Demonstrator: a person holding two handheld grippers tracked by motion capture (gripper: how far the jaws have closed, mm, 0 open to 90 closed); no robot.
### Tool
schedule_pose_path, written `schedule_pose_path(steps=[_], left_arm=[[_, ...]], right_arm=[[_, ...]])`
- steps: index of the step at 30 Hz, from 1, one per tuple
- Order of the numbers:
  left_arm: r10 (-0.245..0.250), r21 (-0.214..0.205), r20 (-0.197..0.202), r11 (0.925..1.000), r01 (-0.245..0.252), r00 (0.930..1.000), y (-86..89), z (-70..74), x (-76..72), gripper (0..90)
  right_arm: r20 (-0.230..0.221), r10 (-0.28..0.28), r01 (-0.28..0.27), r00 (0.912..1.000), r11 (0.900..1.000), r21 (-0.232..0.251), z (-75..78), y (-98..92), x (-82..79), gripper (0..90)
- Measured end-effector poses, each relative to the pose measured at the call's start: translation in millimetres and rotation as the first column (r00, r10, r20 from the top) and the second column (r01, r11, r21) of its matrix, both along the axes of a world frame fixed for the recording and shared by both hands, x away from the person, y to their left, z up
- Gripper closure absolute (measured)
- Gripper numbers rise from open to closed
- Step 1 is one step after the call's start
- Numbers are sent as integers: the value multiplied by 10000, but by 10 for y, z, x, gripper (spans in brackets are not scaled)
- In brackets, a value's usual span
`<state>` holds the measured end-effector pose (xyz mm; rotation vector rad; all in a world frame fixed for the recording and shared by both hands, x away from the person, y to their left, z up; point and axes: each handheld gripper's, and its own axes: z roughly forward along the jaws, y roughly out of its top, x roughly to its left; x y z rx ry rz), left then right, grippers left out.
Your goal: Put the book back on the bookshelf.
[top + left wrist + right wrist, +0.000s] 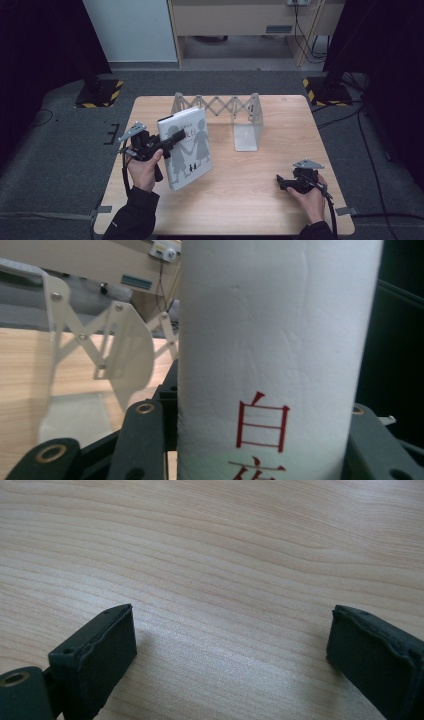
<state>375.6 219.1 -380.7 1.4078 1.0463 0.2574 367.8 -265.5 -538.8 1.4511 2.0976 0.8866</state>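
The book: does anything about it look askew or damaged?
The book is held off the table, tilted, with the left gripper shut on its spine. The spine shows faint creases. The expandable bookend rack stands empty behind it.

The high view is dim at its edges, with black upper corners, while the counter (pixel 260 170) is evenly lit from above and casts only soft shadows. In the left gripper view the white book (pixel 277 340) fills the centre, slightly soft and glare-free. The right gripper view is sharp on the wood grain, with a pale sheen at lower centre.
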Motion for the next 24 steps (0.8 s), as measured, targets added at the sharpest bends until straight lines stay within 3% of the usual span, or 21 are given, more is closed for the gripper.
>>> schedule_pose_path(steps=[11, 16, 24], left_arm=[[794, 326, 194, 9963, -800, 9967, 135, 96, 191, 526], [1133, 686, 267, 9910, -1149, 9932, 152, 117, 313, 526], [1575, 850, 189, 9837, -1586, 9873, 159, 72, 503, 526]], right_arm=[[-14, -13, 13, 10000, 10000, 13, 1, 1, 0, 60], [2, 4, -4, 10000, 10000, -3, -1, 0, 1, 59], [-5, 1, -1, 10000, 10000, 1, 0, 0, 0, 59]])
